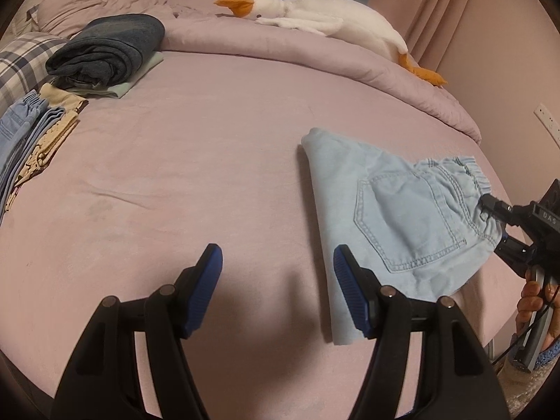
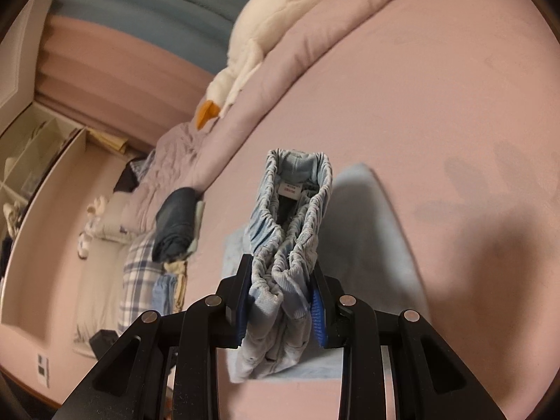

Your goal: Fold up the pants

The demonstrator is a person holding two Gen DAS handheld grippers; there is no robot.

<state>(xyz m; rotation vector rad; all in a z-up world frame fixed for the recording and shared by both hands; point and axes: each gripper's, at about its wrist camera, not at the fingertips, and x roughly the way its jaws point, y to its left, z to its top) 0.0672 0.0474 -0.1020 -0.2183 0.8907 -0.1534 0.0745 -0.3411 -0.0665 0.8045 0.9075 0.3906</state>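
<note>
Right wrist: my right tool [image 2: 280, 301] clamps the pants [image 2: 290, 231] at the waistband | left tool [image 1: 278, 273] gapes wide, empty, beside pants on bed [image 1: 196, 175].

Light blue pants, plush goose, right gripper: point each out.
light blue pants [image 1: 402, 210], left wrist view, back pocket.
plush goose [image 1: 315, 14], left wrist view, white body.
right gripper [image 2: 280, 301], right wrist view, between fingertips clamping the waistband.

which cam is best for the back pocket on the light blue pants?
Left wrist. The stitched back pocket on the light blue denim pants lies fully in view there. The right wrist view shows only the bunched elastic waistband clamped in the right gripper; the pocket is hidden.
</note>
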